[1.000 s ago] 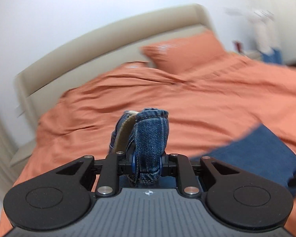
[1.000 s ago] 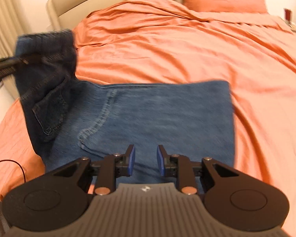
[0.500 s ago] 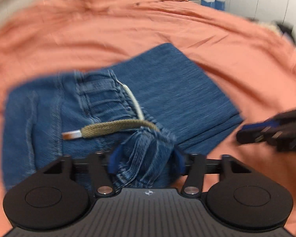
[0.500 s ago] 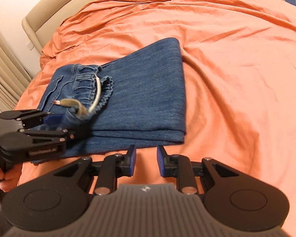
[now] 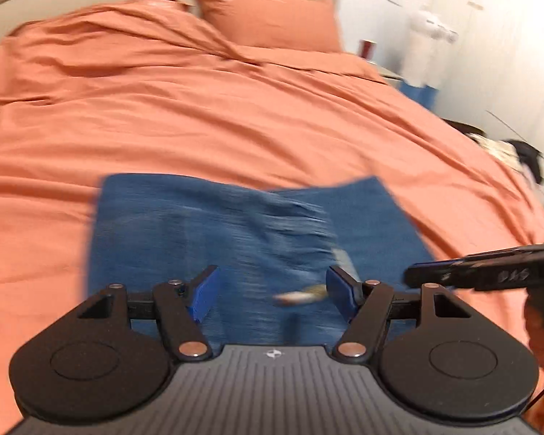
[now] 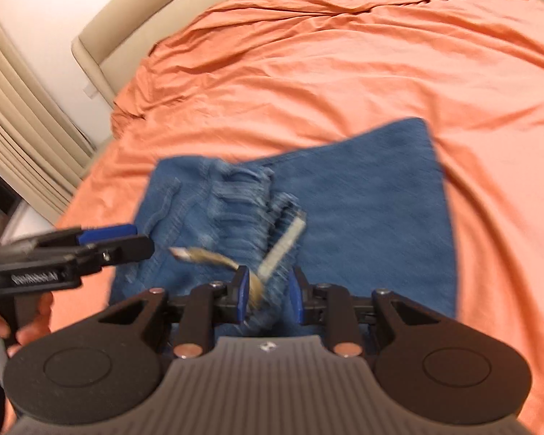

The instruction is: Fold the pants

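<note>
Blue denim pants (image 5: 235,239) lie folded on the orange bedspread (image 5: 199,108), waistband and tan drawstring (image 6: 214,257) on top. My left gripper (image 5: 272,295) is open and empty just above the near edge of the pants; it shows from the side in the right wrist view (image 6: 108,239). My right gripper (image 6: 268,295) is open, its jaws around the bunched waistband edge of the pants (image 6: 362,217) and the drawstring. It shows at the right in the left wrist view (image 5: 453,272). Both views are motion-blurred.
An orange pillow (image 5: 268,18) and a beige headboard (image 6: 134,25) stand at the far end of the bed. A nightstand with a red cup (image 5: 368,49) is at the far right. Beige curtains (image 6: 21,137) hang at the left.
My left gripper laid the waistband down on the folded pants, opened and let go. My right gripper moved in over the waistband edge and opened wider.
</note>
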### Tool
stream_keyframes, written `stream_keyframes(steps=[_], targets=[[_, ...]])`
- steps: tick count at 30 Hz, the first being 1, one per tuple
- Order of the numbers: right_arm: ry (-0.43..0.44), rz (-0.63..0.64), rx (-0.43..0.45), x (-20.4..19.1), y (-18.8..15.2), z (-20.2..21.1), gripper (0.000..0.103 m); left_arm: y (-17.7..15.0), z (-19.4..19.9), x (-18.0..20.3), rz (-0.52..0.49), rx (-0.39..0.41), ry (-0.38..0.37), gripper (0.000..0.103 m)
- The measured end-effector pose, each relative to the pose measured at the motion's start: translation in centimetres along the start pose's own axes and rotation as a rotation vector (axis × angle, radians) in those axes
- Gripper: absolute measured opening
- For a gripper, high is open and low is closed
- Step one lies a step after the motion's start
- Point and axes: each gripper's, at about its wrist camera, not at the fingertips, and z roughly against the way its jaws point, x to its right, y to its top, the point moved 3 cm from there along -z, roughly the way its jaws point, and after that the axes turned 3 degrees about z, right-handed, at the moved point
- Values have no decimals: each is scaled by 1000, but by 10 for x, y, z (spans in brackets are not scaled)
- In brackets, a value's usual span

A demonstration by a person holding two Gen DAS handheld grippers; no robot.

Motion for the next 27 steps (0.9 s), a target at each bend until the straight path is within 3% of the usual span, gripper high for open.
stream_keyframes(steps=[6, 8, 12, 14, 16, 18, 21, 24, 27], targets=[[10, -57, 7, 0, 38, -51, 23, 6, 12, -62, 46, 16, 97, 74], [-3, -61, 19, 2, 48, -69, 27, 6, 11, -75, 75, 17, 106, 74], [19, -109, 7, 7, 55, -101, 25, 0, 3, -96, 132, 9, 98, 74], [33, -115, 24, 5, 55, -102, 10, -4, -2, -101, 143, 5, 93, 73], [51, -79, 49, -2, 54, -90, 7, -7, -4, -102, 144, 11, 81, 72], [107, -70, 81, -8, 53, -69, 6, -7, -7, -102, 155, 20, 69, 71], [80, -50, 102, -6, 50, -50, 6, -8, -16, -102, 182, 9, 52, 68], [19, -105, 47, 16, 41, -65, 6, -10, -27, -100, 195, -9, 43, 67], [34, -179, 19, 29, 32, -80, 9, -10, -33, -99, 193, -17, 50, 67]])
